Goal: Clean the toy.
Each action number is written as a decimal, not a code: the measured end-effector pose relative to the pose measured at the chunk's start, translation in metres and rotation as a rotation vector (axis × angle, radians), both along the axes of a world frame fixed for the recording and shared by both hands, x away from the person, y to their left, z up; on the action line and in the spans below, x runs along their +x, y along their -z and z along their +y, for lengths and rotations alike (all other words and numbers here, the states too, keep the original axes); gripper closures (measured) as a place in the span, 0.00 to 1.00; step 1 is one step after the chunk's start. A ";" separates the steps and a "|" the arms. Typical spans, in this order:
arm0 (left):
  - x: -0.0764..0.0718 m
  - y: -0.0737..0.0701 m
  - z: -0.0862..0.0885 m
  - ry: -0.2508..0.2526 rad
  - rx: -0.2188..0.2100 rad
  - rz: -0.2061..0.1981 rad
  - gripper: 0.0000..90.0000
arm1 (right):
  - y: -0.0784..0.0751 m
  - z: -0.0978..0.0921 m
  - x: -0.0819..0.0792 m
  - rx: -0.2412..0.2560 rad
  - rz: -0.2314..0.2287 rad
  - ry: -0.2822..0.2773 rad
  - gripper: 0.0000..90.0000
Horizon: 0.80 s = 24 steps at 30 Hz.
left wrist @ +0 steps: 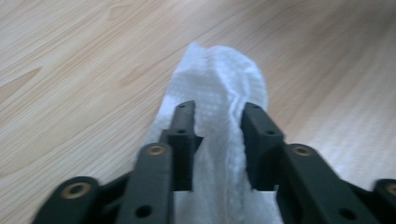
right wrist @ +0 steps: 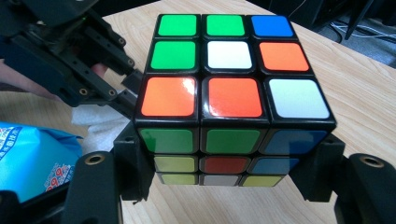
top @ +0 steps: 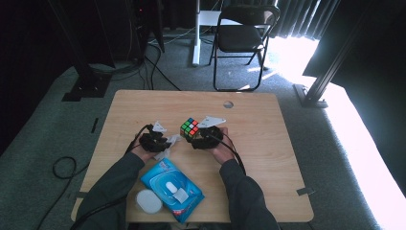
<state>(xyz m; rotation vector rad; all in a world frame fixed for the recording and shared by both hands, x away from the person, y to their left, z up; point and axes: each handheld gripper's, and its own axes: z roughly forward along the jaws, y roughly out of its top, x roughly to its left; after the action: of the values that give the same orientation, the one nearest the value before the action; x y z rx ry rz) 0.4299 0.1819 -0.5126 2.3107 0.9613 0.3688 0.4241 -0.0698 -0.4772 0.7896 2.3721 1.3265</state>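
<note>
A pale wooden table (top: 258, 158) with rounded corners and a small round hole (top: 228, 104) near its far edge stands on grey-green carpet (top: 43, 139). Beyond it are a black folding chair (top: 242, 36) and a white desk leg (top: 196, 33), with dark curtains at the back and black cables (top: 155, 69) trailing over the floor. Bright daylight falls across the carpet on the right side.

The right gripper (top: 203, 136) sits near the table's middle, its 2 jaws closed on opposite sides of a scrambled puzzle cube (top: 189, 127). In the right gripper view the cube (right wrist: 231, 93) shows green, white, blue and orange stickers on top, and its bottom rests on or just above the wood; which one cannot be told.

The left gripper (top: 163, 141) is just beside it, jaws pinching a crumpled white wipe (top: 168, 146). In the left gripper view the wipe (left wrist: 219, 88) bulges forward between the 2 black jaws and lies on the wood.

Near the person's edge lie a blue pack of wipes (top: 172, 189), its flap open, and a white round lid (top: 149, 201) touching its left side.
</note>
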 end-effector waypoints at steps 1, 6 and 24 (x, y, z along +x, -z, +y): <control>0.000 0.001 0.001 -0.007 0.012 0.003 0.66 | 0.000 0.000 0.000 0.000 0.000 0.000 0.38; 0.005 0.010 0.009 -0.070 0.034 0.054 0.54 | 0.000 0.001 0.000 0.000 0.000 -0.003 0.38; 0.007 0.008 0.010 -0.064 -0.005 0.117 0.92 | 0.002 0.004 -0.001 -0.004 0.005 -0.012 0.38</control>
<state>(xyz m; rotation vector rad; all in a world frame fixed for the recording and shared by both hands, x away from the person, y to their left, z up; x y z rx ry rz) 0.4365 0.1921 -0.5208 2.3231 1.0936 0.2590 0.4235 -0.0655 -0.4790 0.7795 2.3856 1.3257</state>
